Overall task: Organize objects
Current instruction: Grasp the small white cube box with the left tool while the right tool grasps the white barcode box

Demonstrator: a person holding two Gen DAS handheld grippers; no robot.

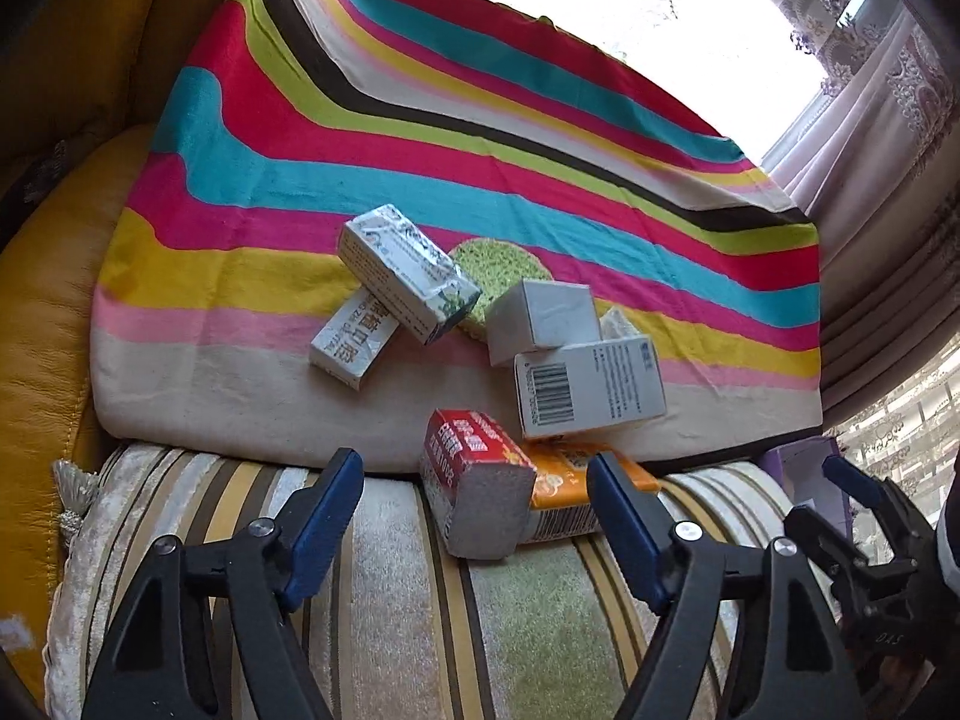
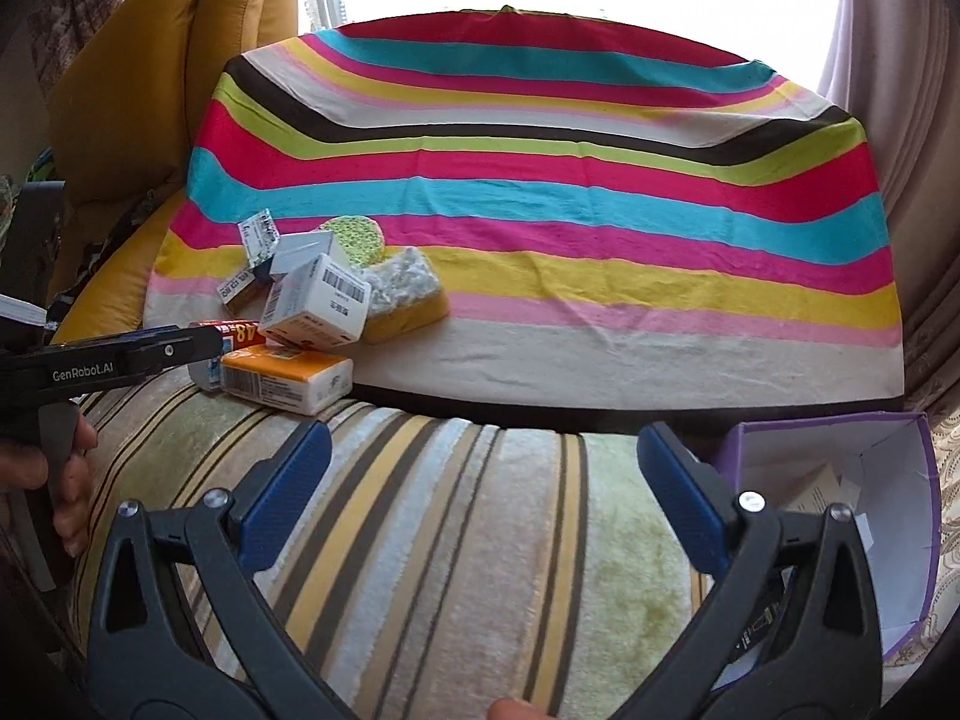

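A pile of small boxes lies at the near edge of a striped cloth. My left gripper stands open around a red-topped box; its pads are clear of the box's sides. An orange tissue pack lies against the red box under the right finger. Behind them are a white barcode box, a small white box, a green-and-white box and a round green sponge. My right gripper is open and empty over the striped cushion, right of the pile.
An open purple box with papers inside stands at the right, beside the right gripper. A yellow sponge lies behind the pile. A yellow leather sofa rises at the left and curtains hang at the right. A hand holds the left gripper.
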